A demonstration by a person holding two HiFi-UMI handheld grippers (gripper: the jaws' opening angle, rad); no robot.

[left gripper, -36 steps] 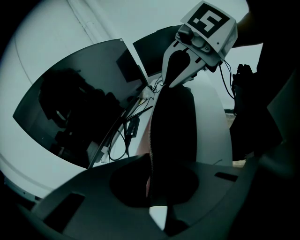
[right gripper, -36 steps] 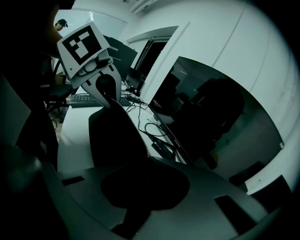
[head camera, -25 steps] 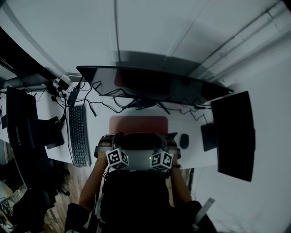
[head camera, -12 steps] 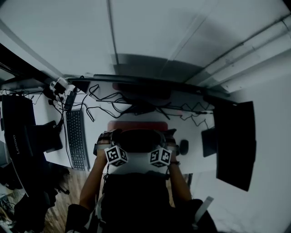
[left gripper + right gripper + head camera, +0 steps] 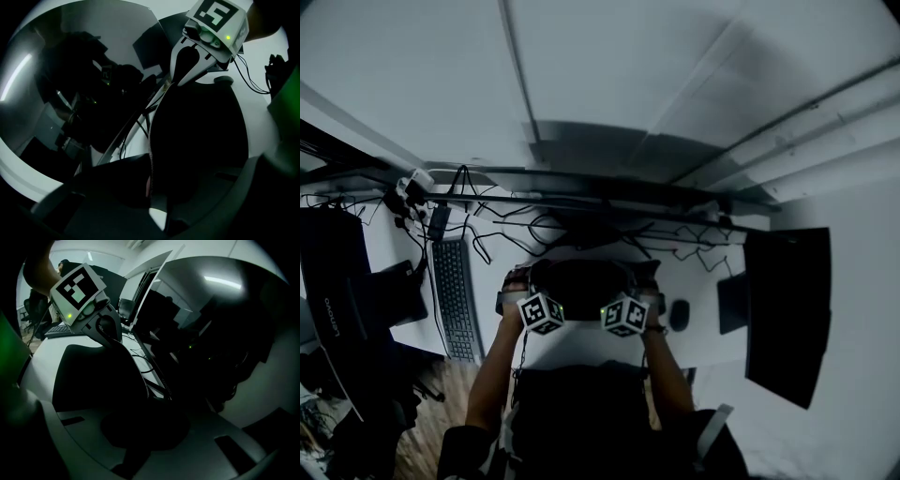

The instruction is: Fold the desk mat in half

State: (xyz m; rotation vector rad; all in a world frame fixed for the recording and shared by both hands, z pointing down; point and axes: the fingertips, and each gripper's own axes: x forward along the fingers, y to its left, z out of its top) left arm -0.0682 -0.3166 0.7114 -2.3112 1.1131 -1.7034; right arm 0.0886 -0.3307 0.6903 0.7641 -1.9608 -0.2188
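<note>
In the head view the desk mat (image 5: 581,284) is lifted at its near edge, and only its dark underside shows above the white desk (image 5: 705,277). My left gripper (image 5: 516,279) is shut on the mat's left corner and my right gripper (image 5: 649,277) on its right corner. In the left gripper view the mat's stitched edge (image 5: 151,150) runs into my shut left gripper (image 5: 151,190), and the right gripper (image 5: 183,65) shows beyond. The right gripper view shows the dark mat (image 5: 101,376) entering my right gripper (image 5: 143,427), with the left gripper (image 5: 107,329) across it.
A keyboard (image 5: 455,291) lies left of the mat and a mouse (image 5: 679,314) right of it. A wide monitor (image 5: 609,195) stands behind, with tangled cables (image 5: 511,230) beneath. Dark screens flank the desk at the right (image 5: 783,309) and the left (image 5: 337,281).
Both grippers have carried the mat's near edge up and away toward the monitor. The mat's red top face, visible before, is now covered by the dark underside.
</note>
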